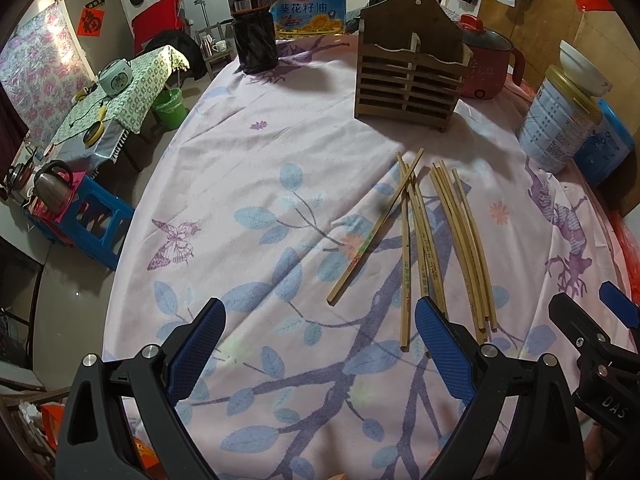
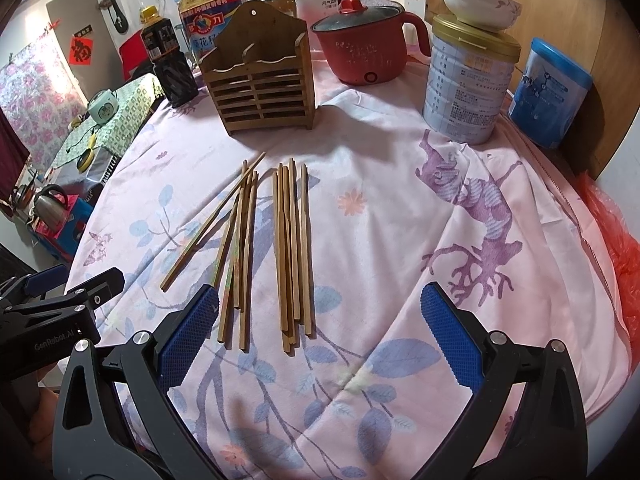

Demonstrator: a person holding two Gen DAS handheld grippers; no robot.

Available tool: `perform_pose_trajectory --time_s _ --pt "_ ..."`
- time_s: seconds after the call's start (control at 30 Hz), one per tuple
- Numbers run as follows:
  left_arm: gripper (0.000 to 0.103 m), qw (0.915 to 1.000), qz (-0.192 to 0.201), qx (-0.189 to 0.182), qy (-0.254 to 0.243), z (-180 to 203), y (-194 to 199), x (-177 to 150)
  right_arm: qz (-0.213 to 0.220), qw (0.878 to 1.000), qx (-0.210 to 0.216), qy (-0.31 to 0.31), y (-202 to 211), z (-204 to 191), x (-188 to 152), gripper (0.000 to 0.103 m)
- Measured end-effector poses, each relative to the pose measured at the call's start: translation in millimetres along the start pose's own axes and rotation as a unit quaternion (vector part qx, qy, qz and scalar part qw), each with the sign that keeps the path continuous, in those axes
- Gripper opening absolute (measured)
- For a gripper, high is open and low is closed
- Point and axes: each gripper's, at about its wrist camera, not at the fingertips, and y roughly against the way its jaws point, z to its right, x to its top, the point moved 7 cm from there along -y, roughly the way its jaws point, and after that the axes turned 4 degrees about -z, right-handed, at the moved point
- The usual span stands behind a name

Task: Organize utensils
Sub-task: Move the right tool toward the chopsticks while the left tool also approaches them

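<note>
Both grippers, right gripper point(image 2: 320, 340) and left gripper point(image 1: 316, 344), spread wide, empty. Chopsticks point(image 2: 292, 248) lie mid-frame on desk, long axis toward wooden holder point(image 2: 262, 80) up top; right nearer, centred.

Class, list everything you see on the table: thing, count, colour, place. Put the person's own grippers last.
chopsticks: about ten, tan, loose mid-table
holder: one, brown wood, behind chopsticks
pot: one, red, lidded, right of holder
tin: one, white, gold lid, right
bowl: one, white, on tin
tub: one, blue, far right
sauce bottle: one, dark, left of holder
oil jug: one, yellow, behind holder
left gripper: open
right gripper: open
</note>
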Motion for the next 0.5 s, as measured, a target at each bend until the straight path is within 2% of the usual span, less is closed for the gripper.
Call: perform_pose_trajectory --time_s 0.2,0.3,0.5 --pt "0.094 0.9998 -0.010 0.018 -0.001 -8.0 -15.0 -1.3 -0.006 1.000 -0.016 0.006 -15.2 11.6 -1.0 0.097" --pt "0.094 0.9991 -0.019 0.038 0.000 -16.0 -25.9 -4.4 -0.004 0.998 -0.055 0.005 -30.7 38.6 -1.5 0.097" --pt "0.094 0.9972 -0.029 0.068 0.008 -19.3 -35.4 -14.2 -0.040 0.997 -0.063 0.007 -71.2 90.5 -13.0 0.097"
